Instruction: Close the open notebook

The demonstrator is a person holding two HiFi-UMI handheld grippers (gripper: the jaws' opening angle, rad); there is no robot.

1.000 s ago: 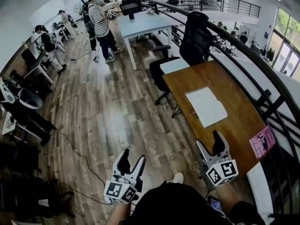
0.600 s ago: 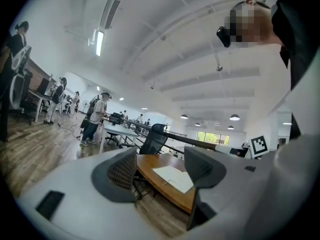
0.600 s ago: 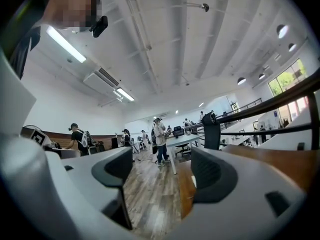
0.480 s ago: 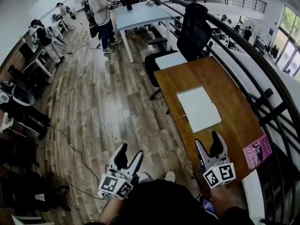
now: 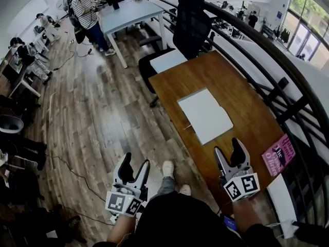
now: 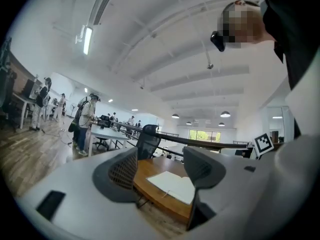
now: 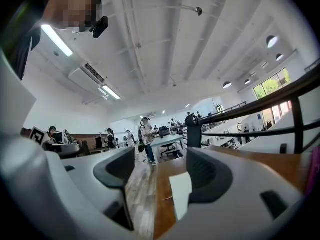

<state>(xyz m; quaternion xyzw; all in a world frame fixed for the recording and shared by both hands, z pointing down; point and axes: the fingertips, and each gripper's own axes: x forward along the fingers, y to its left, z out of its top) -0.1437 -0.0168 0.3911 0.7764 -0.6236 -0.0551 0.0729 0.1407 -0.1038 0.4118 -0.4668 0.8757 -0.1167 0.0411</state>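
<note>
An open white notebook [image 5: 204, 115] lies flat on the brown wooden table [image 5: 247, 107], with a thin strap or pen sticking out at its left edge. It also shows ahead in the left gripper view, notebook [image 6: 172, 185], and partly behind a jaw in the right gripper view, notebook [image 7: 181, 191]. My right gripper [image 5: 229, 151] hovers over the table's near end, short of the notebook, open and empty; its jaws have just been closing a little. My left gripper [image 5: 134, 164] is over the floor, left of the table, open and empty. Both point level: left gripper [image 6: 160, 174], right gripper [image 7: 160, 179].
A pink book [image 5: 279, 155] lies at the table's right edge by the black railing [image 5: 280, 89]. A black office chair [image 5: 189, 17] and a white sheet [image 5: 168, 60] stand at the far end. Several people [image 5: 85, 12] stand near a grey table [image 5: 131, 12]. Wood floor lies to the left.
Both grippers have moved forward, and the table and notebook now lie closer and more central in the head view. The right gripper's jaws look slightly narrower.
</note>
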